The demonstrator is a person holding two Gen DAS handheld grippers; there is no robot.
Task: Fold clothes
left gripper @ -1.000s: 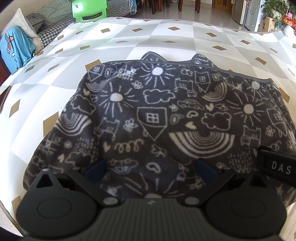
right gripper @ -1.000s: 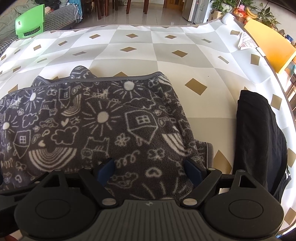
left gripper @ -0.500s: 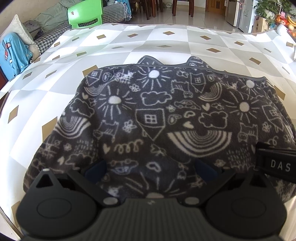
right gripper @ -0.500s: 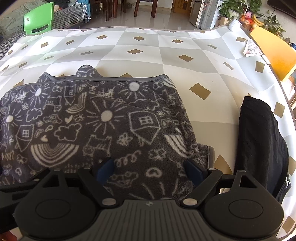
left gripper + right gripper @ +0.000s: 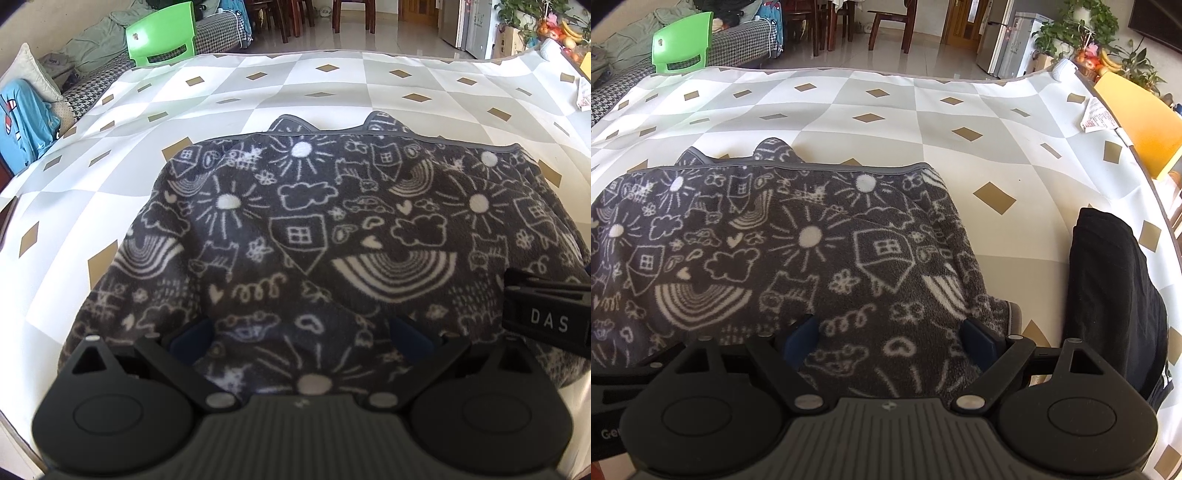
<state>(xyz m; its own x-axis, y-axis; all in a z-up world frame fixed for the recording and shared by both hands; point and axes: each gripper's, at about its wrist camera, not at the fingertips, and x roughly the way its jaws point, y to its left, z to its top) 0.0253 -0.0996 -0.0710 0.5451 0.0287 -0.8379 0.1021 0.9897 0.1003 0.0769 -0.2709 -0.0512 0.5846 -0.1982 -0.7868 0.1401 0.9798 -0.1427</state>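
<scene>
Left wrist view, lower frame: left gripper (image 5: pixel 301 334) with both blue pads (image 5: pixel 192 338) set wide apart. The near hem of the grey fleece garment (image 5: pixel 332 236) lies between and over them; the pads do not pinch it. Tongs spread.

Right wrist view, lower frame: right gripper (image 5: pixel 892 341), blue pads (image 5: pixel 799 339) likewise wide apart, fleece lying in the gap. Tongs spread, no squeeze on the cloth visible.

Part of the right gripper's black body, lettered "DAS", shows at the right edge of the left wrist view, resting at the garment's near right side.

Mid frame: the garment (image 5: pixel 775 240) is dark grey with white doodles of suns, houses, rainbows and clouds. It lies folded across the checked table cover (image 5: pixel 332 81), its grey-bound far edge running roughly straight. Two small ear-shaped points stick out past that far edge, centre of the left view, upper left of the garment in the right view.

Right side of the right wrist view: a black folded garment (image 5: pixel 1115 295) lies on the cover, near the fleece but apart from it.

Far: a paper slip (image 5: pixel 1097 116) at the cover's upper right edge, beside an orange surface (image 5: pixel 1141 125). Beyond the table, a green plastic chair (image 5: pixel 162 33) at upper left, a checked sofa (image 5: pixel 218 33) and wooden chairs (image 5: pixel 890 26).
</scene>
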